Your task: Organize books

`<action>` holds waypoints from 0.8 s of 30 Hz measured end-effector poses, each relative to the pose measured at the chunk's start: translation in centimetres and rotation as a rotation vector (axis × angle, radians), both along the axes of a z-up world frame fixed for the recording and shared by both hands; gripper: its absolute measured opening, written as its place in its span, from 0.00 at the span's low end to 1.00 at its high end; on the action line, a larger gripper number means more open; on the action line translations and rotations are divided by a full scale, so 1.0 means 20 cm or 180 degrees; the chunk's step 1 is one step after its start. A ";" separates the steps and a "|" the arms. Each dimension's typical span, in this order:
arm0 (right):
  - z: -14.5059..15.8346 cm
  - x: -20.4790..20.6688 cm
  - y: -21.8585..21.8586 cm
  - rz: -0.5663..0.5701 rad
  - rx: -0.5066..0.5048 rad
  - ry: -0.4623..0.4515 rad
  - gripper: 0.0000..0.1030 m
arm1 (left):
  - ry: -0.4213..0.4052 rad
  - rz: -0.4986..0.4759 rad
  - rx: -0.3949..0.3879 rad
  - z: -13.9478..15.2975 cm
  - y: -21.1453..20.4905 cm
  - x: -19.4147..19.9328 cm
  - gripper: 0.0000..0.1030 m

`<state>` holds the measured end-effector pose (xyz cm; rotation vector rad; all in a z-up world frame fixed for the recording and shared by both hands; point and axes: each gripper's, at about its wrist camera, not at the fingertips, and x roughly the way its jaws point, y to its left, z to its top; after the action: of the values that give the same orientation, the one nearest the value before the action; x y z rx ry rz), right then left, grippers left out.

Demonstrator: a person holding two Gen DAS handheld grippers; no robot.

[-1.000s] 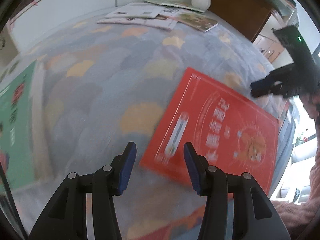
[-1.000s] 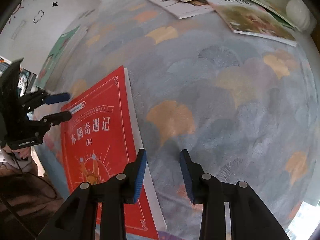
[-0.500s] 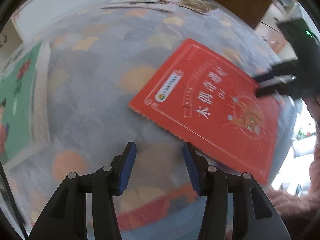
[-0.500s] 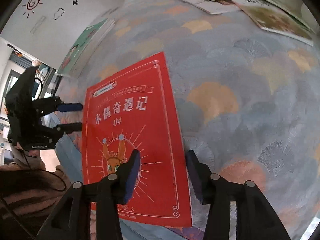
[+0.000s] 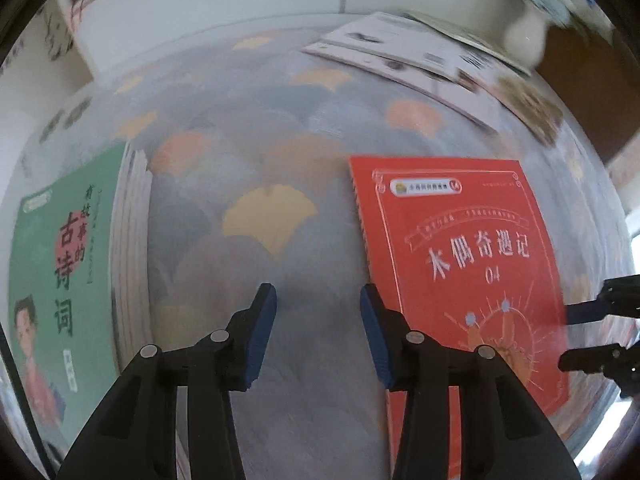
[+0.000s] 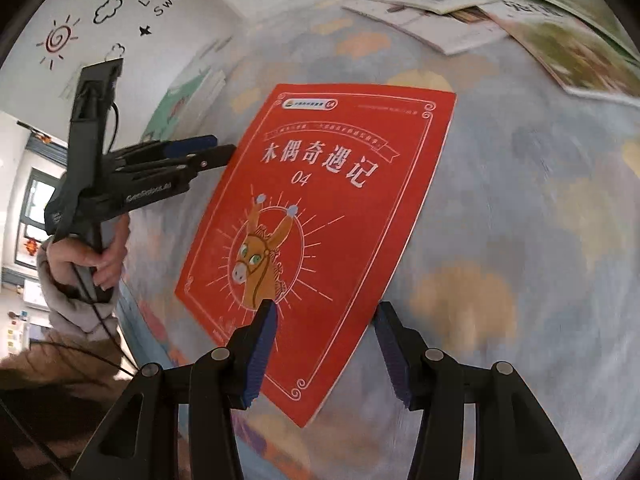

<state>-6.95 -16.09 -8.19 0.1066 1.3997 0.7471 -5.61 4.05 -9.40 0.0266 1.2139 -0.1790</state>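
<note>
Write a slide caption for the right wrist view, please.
Open right gripper above a red book on a patterned cloth.

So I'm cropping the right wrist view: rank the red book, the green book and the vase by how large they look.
1. red book
2. green book, farther off, so unsure
Vase: not in this view.

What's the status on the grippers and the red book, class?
Left gripper open, closing, holding nothing. Right gripper open over red book. Book flat, ungripped. Nothing in the way.
</note>
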 end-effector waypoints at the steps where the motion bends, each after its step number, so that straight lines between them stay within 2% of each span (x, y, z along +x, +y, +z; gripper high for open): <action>1: 0.00 0.05 -0.02 -0.0043 0.0091 0.0056 0.49 | 0.0023 0.0022 -0.0092 0.00 0.03 -0.01 0.39; 4: -0.03 0.11 -0.08 -0.0131 0.0383 0.0273 0.48 | 0.0087 -0.0039 -0.0313 0.00 0.08 -0.12 0.40; 6: -0.06 0.11 -0.13 -0.0059 0.0590 0.0397 0.48 | 0.0191 -0.0094 -0.0556 0.01 0.12 -0.21 0.41; 7: -0.07 0.12 -0.14 -0.0033 0.0661 0.0425 0.48 | 0.0268 -0.0158 -0.0824 0.00 0.13 -0.24 0.46; 9: -0.09 0.12 -0.16 -0.0030 0.0788 0.0458 0.48 | 0.0353 -0.0204 -0.1102 -0.02 0.13 -0.25 0.47; 17: -0.11 0.21 -0.11 0.0020 0.0996 0.0465 0.47 | 0.0343 -0.0374 -0.1327 -0.02 0.08 -0.18 0.47; 21: -0.14 0.26 -0.09 0.0023 0.1136 0.0501 0.44 | 0.0397 -0.0284 -0.1655 -0.04 0.14 -0.13 0.47; 22: -0.14 0.25 -0.10 0.0035 0.1139 0.0494 0.41 | 0.0396 -0.0256 -0.1720 -0.05 0.15 -0.12 0.45; 24: -0.16 0.26 -0.11 0.0014 0.1093 0.0463 0.28 | 0.0360 -0.0173 -0.1711 -0.06 0.17 -0.12 0.34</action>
<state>-1.66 -18.34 -11.30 0.4333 1.3973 0.9945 -8.00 7.39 -10.53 -0.4238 1.2452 -0.5551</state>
